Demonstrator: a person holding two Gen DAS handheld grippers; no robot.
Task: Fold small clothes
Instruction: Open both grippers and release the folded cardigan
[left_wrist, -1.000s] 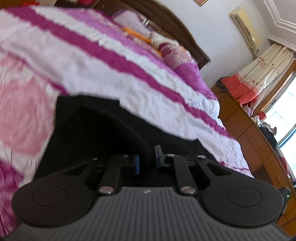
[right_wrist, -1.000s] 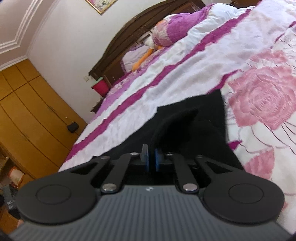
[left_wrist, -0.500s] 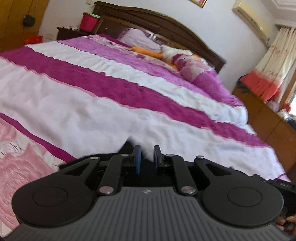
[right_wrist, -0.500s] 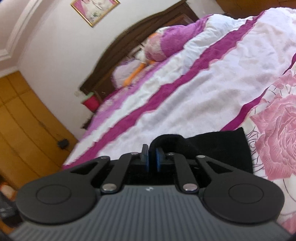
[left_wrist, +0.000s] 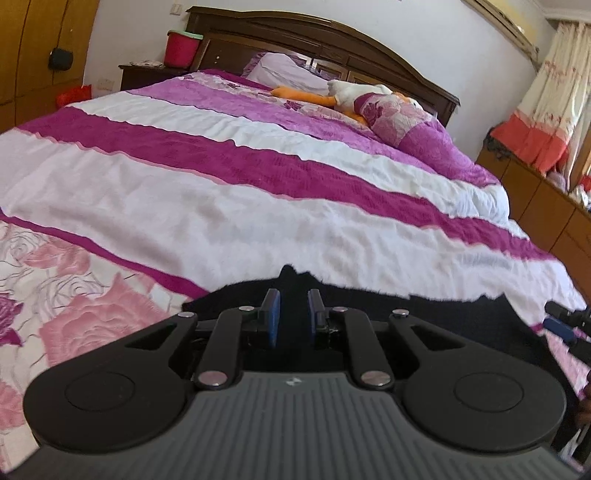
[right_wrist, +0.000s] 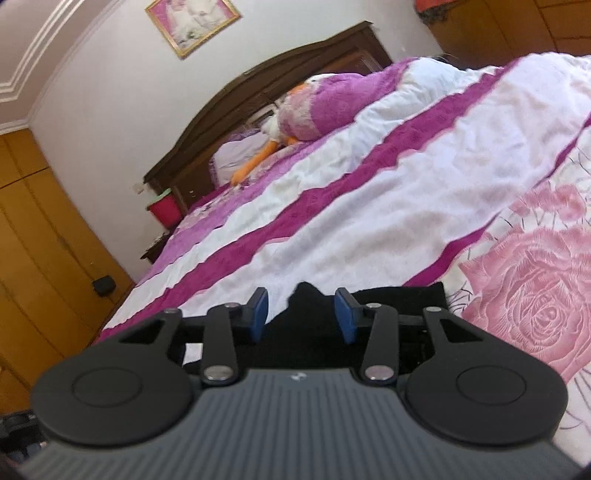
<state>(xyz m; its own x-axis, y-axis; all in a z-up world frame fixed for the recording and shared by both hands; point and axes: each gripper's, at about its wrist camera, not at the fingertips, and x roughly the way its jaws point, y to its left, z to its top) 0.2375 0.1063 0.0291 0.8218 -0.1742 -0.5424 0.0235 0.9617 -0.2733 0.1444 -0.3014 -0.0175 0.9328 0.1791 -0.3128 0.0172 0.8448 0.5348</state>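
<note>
Left wrist view: black garment (left_wrist: 424, 310) flat on bedspread (left_wrist: 221, 206), near foot edge.

Left gripper (left_wrist: 293, 317) low over garment, blue pads a small gap apart, a peak of black cloth between; contact not discernible. Right wrist view: right gripper (right_wrist: 300, 314) spread wide, pads (right_wrist: 260, 314) clear of a raised cloth point on each side. Garment's far edge straight across white stripe; right corner (right_wrist: 439, 291) just beside pink rose print. Broad bare quilt beyond, up to pillow (left_wrist: 399, 118) and headboard (left_wrist: 332, 40). Wardrobe (right_wrist: 44, 258) on left side, low cabinets (left_wrist: 546, 206) on right side, both well apart from bed's working area.
</note>
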